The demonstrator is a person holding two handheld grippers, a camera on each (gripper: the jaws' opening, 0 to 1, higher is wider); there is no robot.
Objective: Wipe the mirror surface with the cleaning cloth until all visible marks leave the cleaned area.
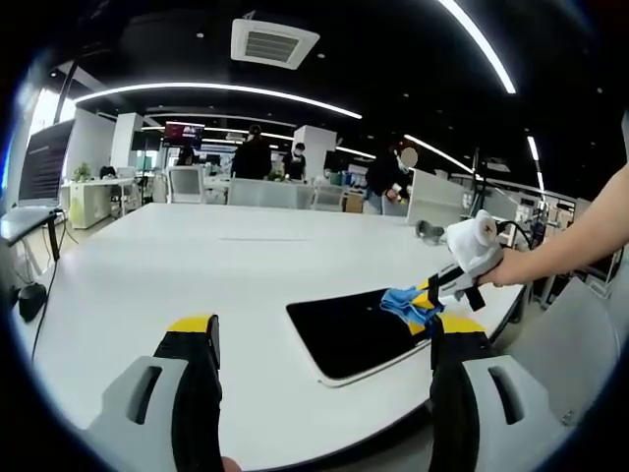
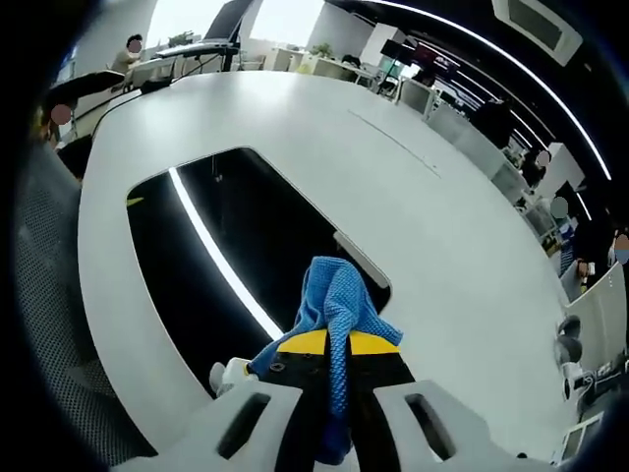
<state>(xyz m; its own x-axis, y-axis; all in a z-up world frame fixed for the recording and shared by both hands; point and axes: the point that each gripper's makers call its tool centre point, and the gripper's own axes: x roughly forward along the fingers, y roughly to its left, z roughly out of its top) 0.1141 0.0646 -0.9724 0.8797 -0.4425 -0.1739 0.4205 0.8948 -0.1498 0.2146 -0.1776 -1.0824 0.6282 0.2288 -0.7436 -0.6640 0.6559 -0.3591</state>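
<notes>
The dark rectangular mirror (image 1: 366, 332) lies flat near the white worktop's (image 1: 197, 265) front edge in the left gripper view, the left claw (image 1: 322, 344) spread apart above bare surface. In the right gripper view, the right claw (image 2: 337, 346) is clamped on the blue cleaning cloth (image 2: 337, 300), over the mirror (image 2: 226, 265).

A: Where does the left gripper view sit?

B: Low over the white table (image 1: 197, 265), well back, looking level across it; the mirror (image 1: 364, 334) lies toward four o'clock.

A: And the right gripper view?

B: Close above the mirror (image 2: 216, 265), tilted down, with the cloth (image 2: 334, 305) at six o'clock.

A: What's shared?

B: Mirror, cloth (image 1: 408, 305), tabletop.
</notes>
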